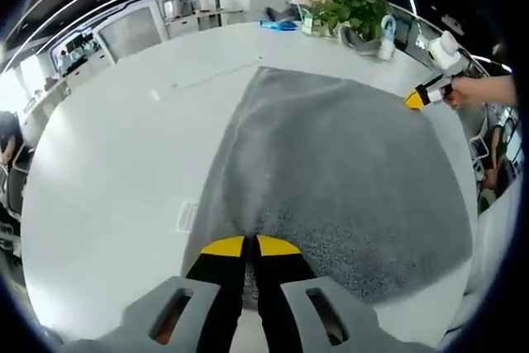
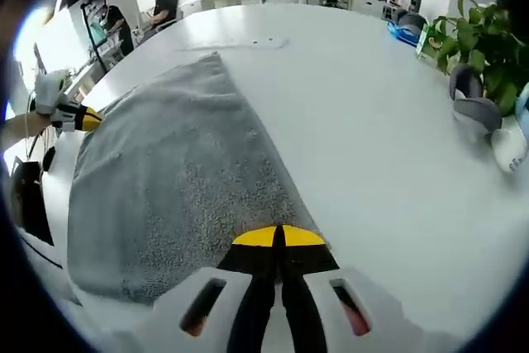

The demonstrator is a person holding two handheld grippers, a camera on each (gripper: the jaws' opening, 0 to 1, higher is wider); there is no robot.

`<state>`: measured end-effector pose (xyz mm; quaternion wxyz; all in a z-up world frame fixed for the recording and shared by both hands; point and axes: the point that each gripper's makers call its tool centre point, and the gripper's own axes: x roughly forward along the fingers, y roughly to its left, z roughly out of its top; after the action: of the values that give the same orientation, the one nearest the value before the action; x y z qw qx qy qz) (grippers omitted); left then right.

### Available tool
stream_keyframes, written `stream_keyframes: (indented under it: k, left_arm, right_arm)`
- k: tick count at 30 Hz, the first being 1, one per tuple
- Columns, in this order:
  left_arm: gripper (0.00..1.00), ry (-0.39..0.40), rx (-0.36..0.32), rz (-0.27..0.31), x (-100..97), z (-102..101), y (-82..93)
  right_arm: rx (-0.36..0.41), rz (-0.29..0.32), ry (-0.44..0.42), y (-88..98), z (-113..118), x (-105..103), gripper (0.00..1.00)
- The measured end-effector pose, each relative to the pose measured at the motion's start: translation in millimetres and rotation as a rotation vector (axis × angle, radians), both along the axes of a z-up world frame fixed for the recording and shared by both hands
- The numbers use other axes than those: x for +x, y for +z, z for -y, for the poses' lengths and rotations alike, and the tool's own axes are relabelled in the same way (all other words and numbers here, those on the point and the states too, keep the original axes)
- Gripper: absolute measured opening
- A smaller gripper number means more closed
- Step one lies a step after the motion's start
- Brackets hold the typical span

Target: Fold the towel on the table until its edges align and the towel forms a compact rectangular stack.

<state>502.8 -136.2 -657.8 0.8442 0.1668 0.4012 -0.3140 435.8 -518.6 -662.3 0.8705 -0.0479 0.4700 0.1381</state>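
A leafy green potted plant stands at the far edge of the white table, with grey over-ear headphones just beside it and a flat blue object nearby. A white paper label lies on the tabletop. Office desks and seated people lie beyond.

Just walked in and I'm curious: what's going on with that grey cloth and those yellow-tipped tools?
A person is folding a grey towel that lies flat on a white table. They hold a hand-held gripper in each hand. The left hand-held gripper and the right hand-held gripper are each shut on a corner of the towel. No fold is made yet. A potted plant stands off to the side.
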Motion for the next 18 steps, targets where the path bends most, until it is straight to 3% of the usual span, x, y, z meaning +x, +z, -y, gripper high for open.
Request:
stream_keyframes:
  k: [7,11,18]
  left_arm:
    - [0.04,-0.011,0.007,-0.005,11.0,2.9,-0.7]
    - [0.04,0.020,-0.033,-0.008,17.5,2.5,-0.1]
    - [0.04,-0.001,-0.018,-0.003,29.1,9.0,0.2]
  right_arm:
    - [0.006,0.004,-0.006,0.3,-1.1,-14.6,0.00]
    - [0.012,0.000,-0.007,0.3,-3.4,-23.8,0.00]
    - [0.007,0.006,-0.003,0.6,-5.7,-34.5,0.00]
